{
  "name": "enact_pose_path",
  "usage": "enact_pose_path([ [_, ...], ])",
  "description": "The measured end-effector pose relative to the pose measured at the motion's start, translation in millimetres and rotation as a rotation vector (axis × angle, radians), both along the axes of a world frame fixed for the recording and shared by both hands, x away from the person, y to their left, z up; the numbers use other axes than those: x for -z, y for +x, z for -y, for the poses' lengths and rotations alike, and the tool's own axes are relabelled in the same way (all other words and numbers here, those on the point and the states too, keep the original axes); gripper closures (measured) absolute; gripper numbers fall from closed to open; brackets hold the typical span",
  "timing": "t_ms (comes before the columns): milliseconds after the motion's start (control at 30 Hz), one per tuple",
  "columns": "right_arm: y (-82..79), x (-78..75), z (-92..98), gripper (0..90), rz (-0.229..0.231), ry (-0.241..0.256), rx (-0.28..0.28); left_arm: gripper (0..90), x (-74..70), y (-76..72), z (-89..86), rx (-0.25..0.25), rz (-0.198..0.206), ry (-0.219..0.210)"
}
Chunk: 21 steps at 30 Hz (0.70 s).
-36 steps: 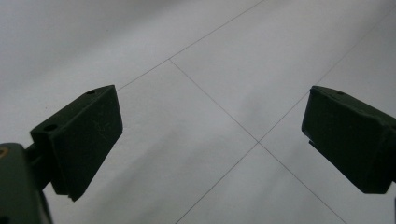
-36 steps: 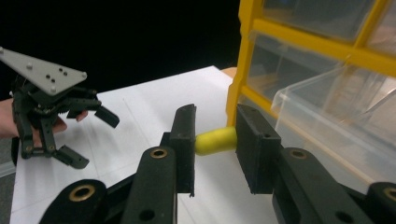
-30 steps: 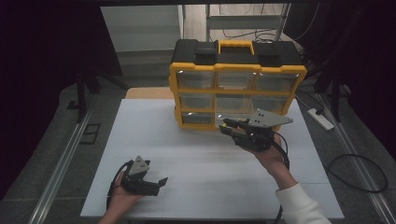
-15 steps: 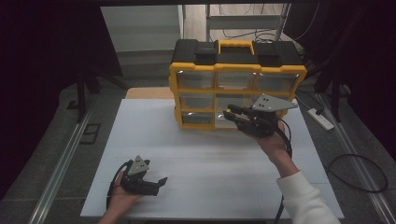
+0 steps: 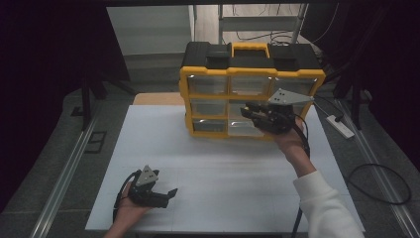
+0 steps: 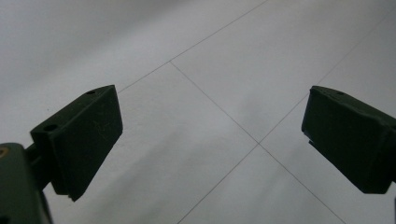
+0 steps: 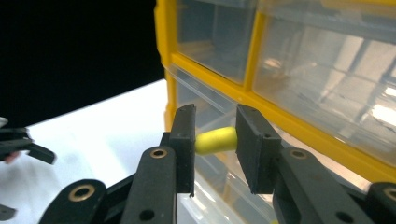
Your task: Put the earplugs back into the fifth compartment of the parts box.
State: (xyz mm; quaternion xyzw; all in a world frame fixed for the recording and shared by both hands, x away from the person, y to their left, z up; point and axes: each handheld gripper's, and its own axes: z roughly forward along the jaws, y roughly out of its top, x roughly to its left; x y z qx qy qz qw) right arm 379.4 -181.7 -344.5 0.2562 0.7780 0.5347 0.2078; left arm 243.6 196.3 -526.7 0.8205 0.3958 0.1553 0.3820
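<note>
Since a second ago, my right gripper has risen from the white table and gone farther in, so it is now up against the front of the yellow organizer, at its middle and lower rows of clear drawers. My left gripper has stayed put at the near left of the table, resting in the hand.

From the right gripper view, my right gripper has its jaws drawn close together on a small yellow plug, a short rounded cylinder. Its long axis runs straight across the gap from one jaw to the other, roughly level, with the rounded end at the left jaw; whether both pads truly touch it I cannot tell. It sits just in front of a clear drawer below the yellow cross-bar.

My left gripper has its jaws spread wide with nothing between them, over bare table seams.

I can read no brand, label or writing on the organizer, its black lid or the grippers.
</note>
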Motion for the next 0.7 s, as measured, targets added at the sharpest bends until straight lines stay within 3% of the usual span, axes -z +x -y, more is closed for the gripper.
enact_pose_path([
  [233,21.2,7.2,-3.7,66.0,-0.045,-0.035,0.069,5.2,0.5,2.5,0.9,0.004,-0.005,-0.003],
  [367,23.4,10.3,-4.9,40.7,-0.051,-0.048,0.08,5.2,0.5,1.8,0.6,0.004,-0.005,-0.012],
  [467,19.3,9.6,-3.2,30.4,-0.041,-0.025,0.088,5.2,0.3,3.3,0.6,0.007,-0.006,-0.013],
  [700,-7.6,6.1,11.1,27.4,0.003,0.045,0.067,5.2,-0.7,3.4,0.3,0.008,-0.001,-0.018],
])
